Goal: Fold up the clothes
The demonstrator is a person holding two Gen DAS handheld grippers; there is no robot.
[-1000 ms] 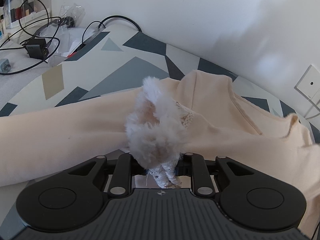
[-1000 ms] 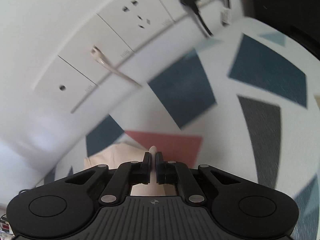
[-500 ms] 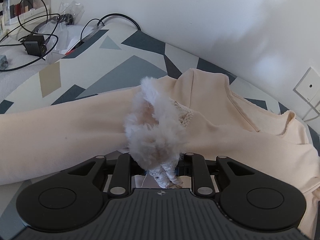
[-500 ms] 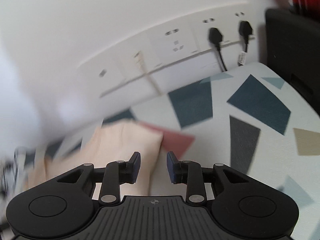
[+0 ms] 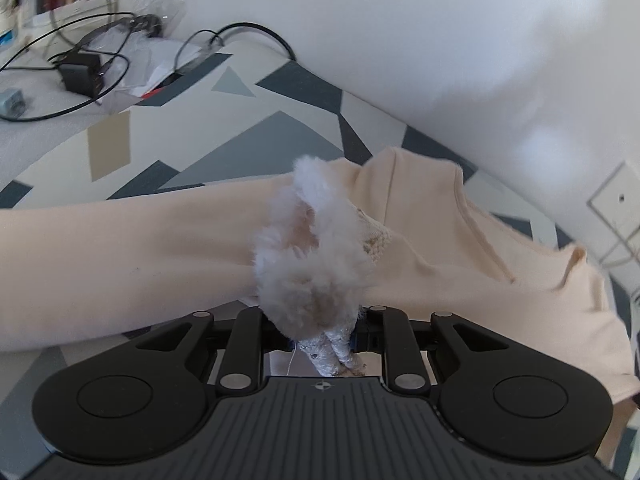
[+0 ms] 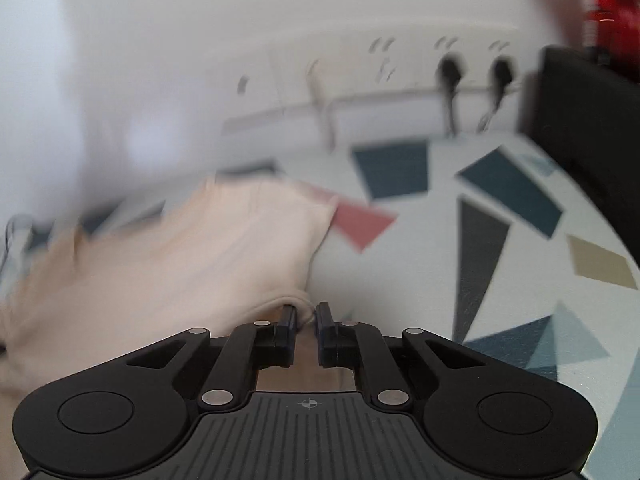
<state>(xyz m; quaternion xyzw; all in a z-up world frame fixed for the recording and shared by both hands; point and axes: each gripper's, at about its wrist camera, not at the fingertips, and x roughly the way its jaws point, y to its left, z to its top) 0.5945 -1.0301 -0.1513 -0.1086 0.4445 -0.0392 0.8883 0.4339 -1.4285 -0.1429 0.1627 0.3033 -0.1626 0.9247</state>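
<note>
A peach long-sleeved garment (image 5: 120, 264) lies spread across the patterned table (image 5: 256, 144). Its sleeve ends in a fluffy white cuff (image 5: 308, 256) with beaded trim, bunched upright in my left gripper (image 5: 320, 320), which is shut on it; the fluff hides the fingertips. In the blurred right wrist view the garment's body (image 6: 180, 264) lies to the left. My right gripper (image 6: 307, 314) sits at its right edge with jaws closing, a rolled hem of the cloth pinched between the pads.
Black cables, a charger (image 5: 80, 76) and clear plastic wrapping lie at the table's far left. A white wall with sockets and two black plugs (image 6: 450, 68) runs behind. A dark box (image 6: 592, 128) stands at the right edge.
The right gripper swung from facing the wall sockets back over the garment, opened, then closed on its edge. The left gripper kept still with the cuff in it.
</note>
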